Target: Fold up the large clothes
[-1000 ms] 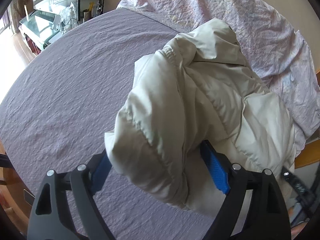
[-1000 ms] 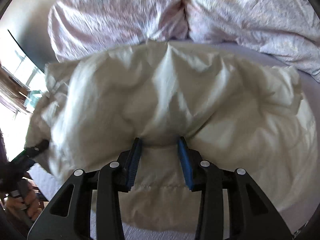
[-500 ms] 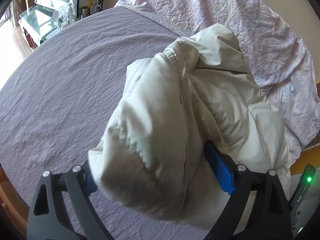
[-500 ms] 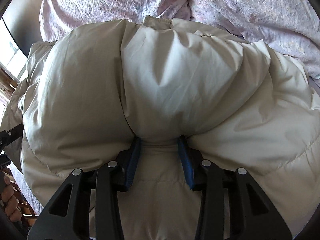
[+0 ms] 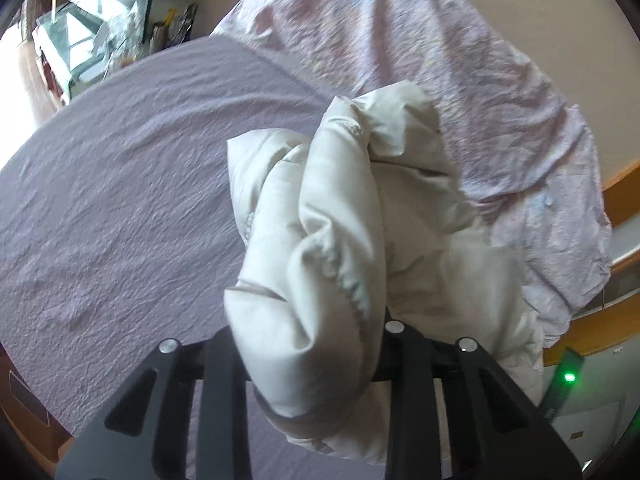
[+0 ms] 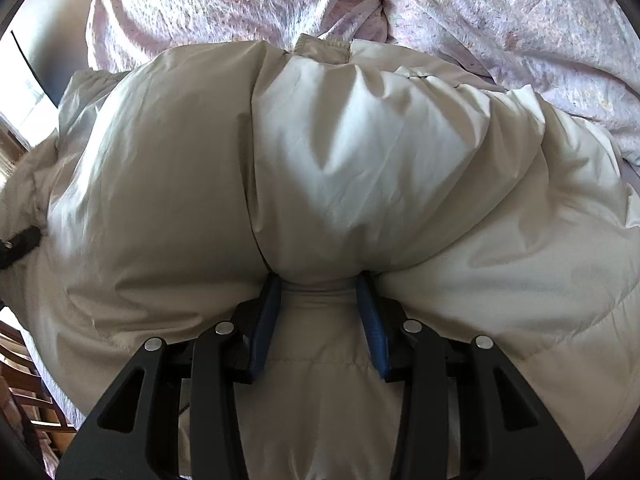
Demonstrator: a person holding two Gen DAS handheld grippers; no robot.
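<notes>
Jacket (image 6: 340, 152) bunched between both claws (image 6: 318, 308) (image 5: 308, 344), clamped.

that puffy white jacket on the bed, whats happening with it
A person with a handheld gripper in each hand is folding the cream puffer jacket on a bed with a purple sheet. The right gripper is clamped on a pinch of the jacket's fabric. The left gripper holds a bunched part lifted above the sheet. A crumpled floral duvet lies behind.

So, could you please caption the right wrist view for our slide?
Right gripper pinching a puffy cream jacket on the bed.
</notes>
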